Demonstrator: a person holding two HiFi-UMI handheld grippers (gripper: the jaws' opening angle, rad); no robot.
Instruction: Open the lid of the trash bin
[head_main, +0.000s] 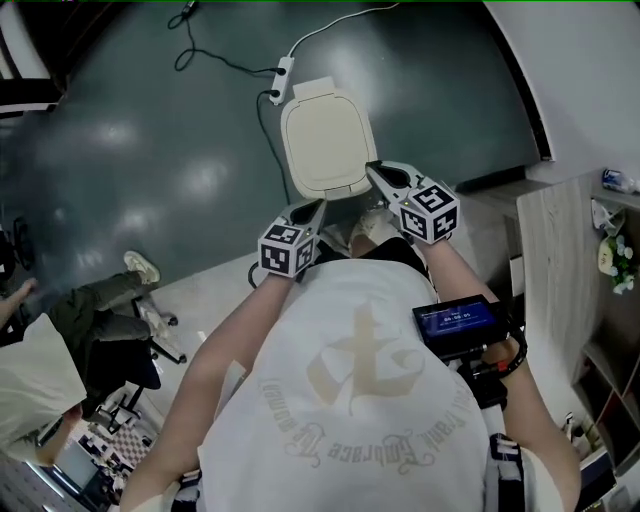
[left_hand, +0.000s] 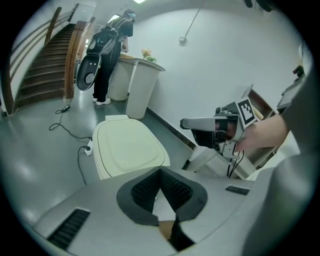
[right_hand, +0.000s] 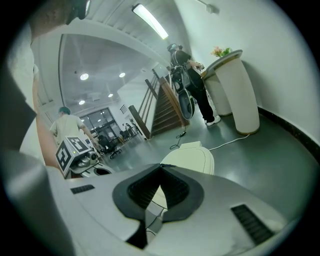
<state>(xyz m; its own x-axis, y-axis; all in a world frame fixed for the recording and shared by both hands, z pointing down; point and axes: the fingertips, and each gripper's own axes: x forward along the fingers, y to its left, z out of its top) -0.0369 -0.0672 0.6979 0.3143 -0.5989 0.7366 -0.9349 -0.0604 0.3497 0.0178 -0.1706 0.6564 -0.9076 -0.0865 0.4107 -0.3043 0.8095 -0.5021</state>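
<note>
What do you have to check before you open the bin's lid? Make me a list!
1. Trash bin lid shut and lying flat: ok.
2. Nothing lying on the lid: ok, its top is bare.
3. Left gripper empty: ok, jaws together on nothing.
4. Right gripper empty: ok, jaws together on nothing.
5. Power strip off the lid: ok, it lies on the floor beside the bin.
6. Which edge the lid lifts from: cannot tell.

White T-shirt (head_main: 300, 420) with pale emblem (head_main: 365, 365), blue-lit screen (head_main: 457, 322) on right forearm.
</note>
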